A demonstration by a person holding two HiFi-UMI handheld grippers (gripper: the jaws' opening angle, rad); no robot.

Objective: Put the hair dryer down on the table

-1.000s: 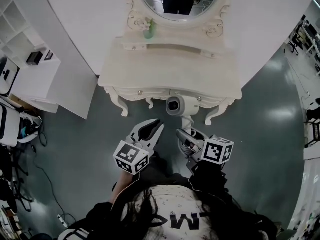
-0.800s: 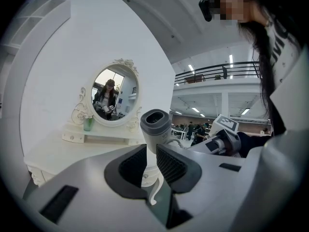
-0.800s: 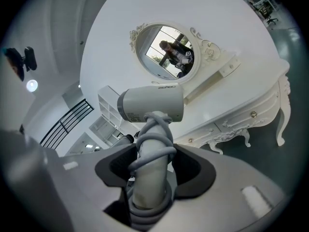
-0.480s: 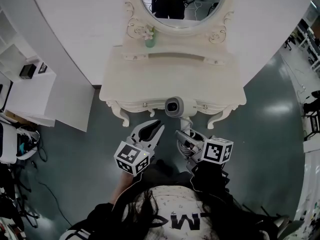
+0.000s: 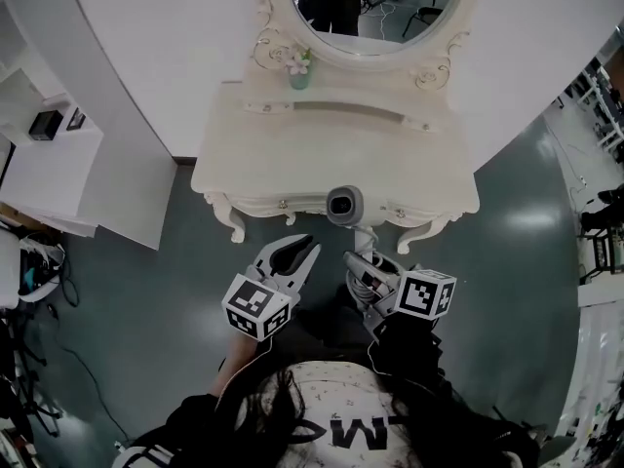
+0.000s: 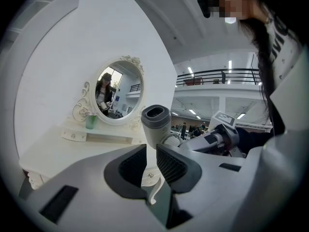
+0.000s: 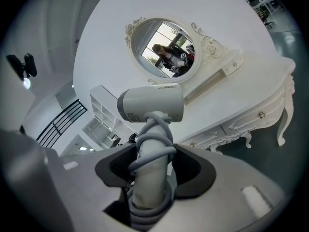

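A grey hair dryer [image 5: 344, 206] stands upright with its cord wound round the handle, and my right gripper [image 5: 369, 273] is shut on that handle. In the right gripper view the dryer's barrel [image 7: 150, 104] lies crosswise above the right gripper [image 7: 153, 156]. The dryer hangs in the air over the front edge of the white dressing table [image 5: 322, 144]. My left gripper [image 5: 300, 253] is just left of it, jaws a little apart with nothing between them. In the left gripper view the dryer's nozzle [image 6: 157, 124] rises beyond the left gripper [image 6: 150, 161].
An oval mirror [image 5: 370, 3] with a carved frame backs the table, and a small green vase [image 5: 298, 66] stands at its left foot. White shelving [image 5: 44, 154] is at the left. The floor is dark grey-green.
The head view has drifted, and the table sits a bit closer under the dryer's head. Both grippers keep their places in the view and their jaws are unchanged.
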